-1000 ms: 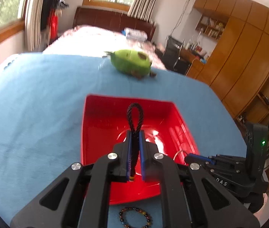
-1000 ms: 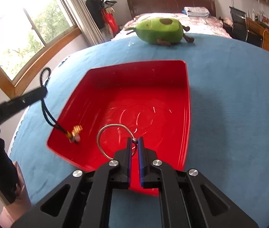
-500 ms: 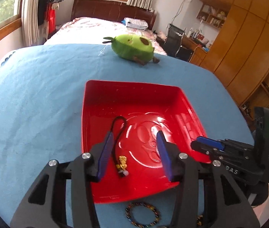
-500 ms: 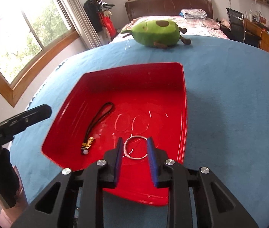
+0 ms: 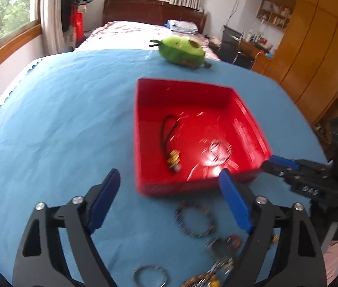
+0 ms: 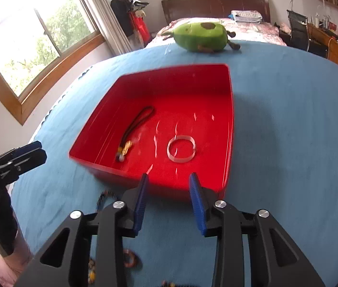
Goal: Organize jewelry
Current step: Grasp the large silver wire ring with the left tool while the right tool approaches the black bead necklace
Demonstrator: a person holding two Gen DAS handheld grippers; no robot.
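A red tray (image 5: 193, 189) sits on the blue cloth. Inside it lie a black cord with a gold charm (image 5: 169, 131) and a thin silver bangle (image 5: 216, 153); the right wrist view shows the same cord (image 6: 138, 129) and bangle (image 6: 181, 151). My left gripper (image 5: 169, 173) hovers over the tray's near wall, its jaws opening wide with nothing between them. My right gripper (image 6: 168, 176) is at the tray's near edge, its jaws also opening and empty. A beaded bracelet (image 5: 195, 220), a silver ring (image 5: 150, 275) and a small heap of jewelry (image 5: 221, 251) lie on the cloth below the left gripper.
A green avocado plush (image 5: 181, 52) lies on the cloth beyond the tray. Bare blue cloth spreads to the tray's left and right. A bed, windows and wooden cabinets stand behind. In the right wrist view the left gripper (image 6: 37, 150) shows at the left edge.
The left gripper let go of the black cord and the right one let go of the bangle; both now lie in the tray. Both grippers drew back to the tray's near side and opened.
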